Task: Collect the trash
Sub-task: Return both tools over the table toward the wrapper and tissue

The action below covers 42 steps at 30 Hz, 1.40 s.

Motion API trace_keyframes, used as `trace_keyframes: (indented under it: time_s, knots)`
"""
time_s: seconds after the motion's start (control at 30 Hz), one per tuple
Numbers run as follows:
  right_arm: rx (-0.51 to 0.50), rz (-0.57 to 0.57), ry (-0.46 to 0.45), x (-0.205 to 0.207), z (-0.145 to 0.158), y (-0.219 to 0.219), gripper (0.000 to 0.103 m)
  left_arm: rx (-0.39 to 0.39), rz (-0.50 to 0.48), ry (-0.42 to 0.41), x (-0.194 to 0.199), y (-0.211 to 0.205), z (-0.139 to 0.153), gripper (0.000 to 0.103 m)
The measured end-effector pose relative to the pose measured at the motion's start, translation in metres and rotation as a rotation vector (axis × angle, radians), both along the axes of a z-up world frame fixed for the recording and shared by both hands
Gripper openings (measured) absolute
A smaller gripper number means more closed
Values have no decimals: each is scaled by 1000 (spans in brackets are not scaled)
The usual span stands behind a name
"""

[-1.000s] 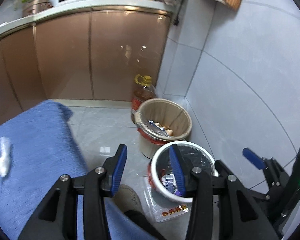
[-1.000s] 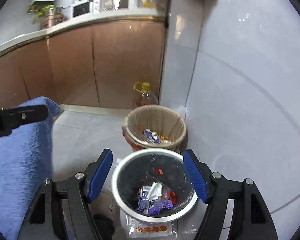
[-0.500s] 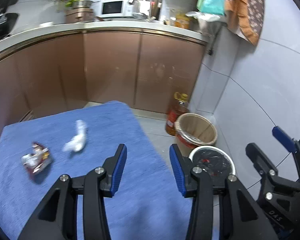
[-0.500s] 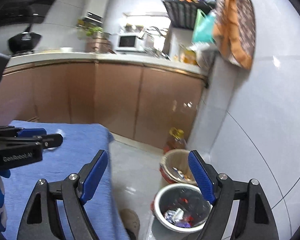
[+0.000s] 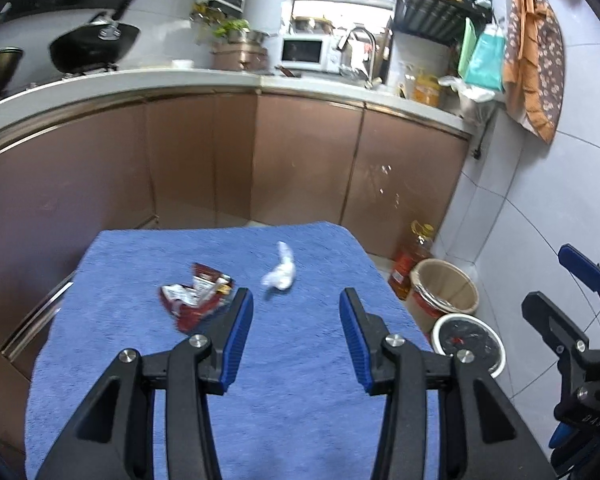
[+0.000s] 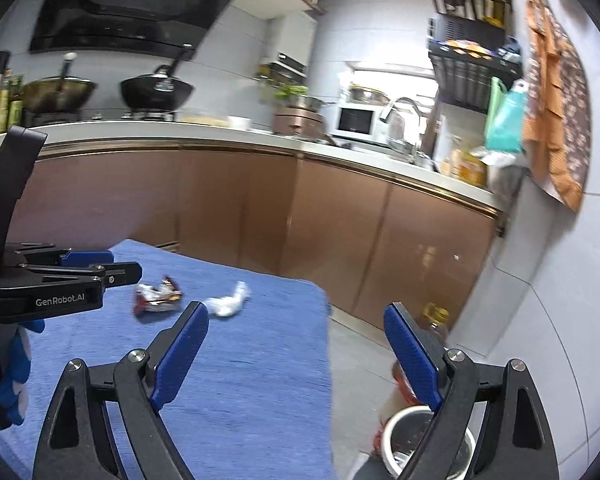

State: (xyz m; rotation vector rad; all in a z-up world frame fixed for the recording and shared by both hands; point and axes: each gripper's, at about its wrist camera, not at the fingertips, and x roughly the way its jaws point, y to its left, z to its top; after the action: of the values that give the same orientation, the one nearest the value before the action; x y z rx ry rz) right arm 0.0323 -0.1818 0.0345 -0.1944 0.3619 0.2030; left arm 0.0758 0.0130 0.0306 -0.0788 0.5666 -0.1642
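I hold my left gripper (image 5: 296, 304) tipped down over the blue cloth (image 5: 284, 408), its jaws part open with nothing between them. My right gripper (image 6: 296, 326) hangs at the cloth's right edge, half over the floor; its jaws have just been opening and stand wide, empty. In the right view a blue-gloved hand (image 6: 10, 364) carries the left tool at the picture's left edge.

The trash lies on the cloth ahead of both tools: a crumpled red and silver wrapper (image 5: 196, 294) just beyond my left gripper's left finger, and a twisted white tissue (image 5: 281, 274) beside it to the right, apart from it. The cloth looks like terry towelling, though blur makes that uncertain. Down on the pale tiled floor to the right, against the grey tiled wall, stand a tan round bin (image 5: 446, 286) and, nearer, a white-rimmed bin (image 5: 470, 344) with a dark liner, plus a yellow-capped oil bottle (image 5: 414, 258). Behind runs a curved counter with glossy copper-brown cabinet doors (image 5: 300, 160), a white microwave (image 5: 304, 51) and a black wok (image 5: 94, 46)
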Motion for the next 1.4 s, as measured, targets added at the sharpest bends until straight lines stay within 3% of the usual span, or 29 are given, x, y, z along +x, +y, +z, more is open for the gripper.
trace_keyframes:
  time_s: [0.17,0.63,0.77,1.03,1.23,1.4]
  knots:
    - [-61,52,-4,-5,3,26,89,21,33,-36,-18,26,0,43]
    - [-207,358,-24,-35,-2,110,89,2,209,28,-36,111,-22,44]
    - [-214,402,-36,-39,-4,120,89,-3,243,41,-36,119,-29,49]
    - [-146,386,31,-11,-23,100,89,47,218,97,-20,115,-50,49]
    - [-11,264,169,44,-51,51,89,38,191,162,8,121,-73,49]
    - [66,188,239,79,-67,24,89,22,104,207,38,115,-93,49]
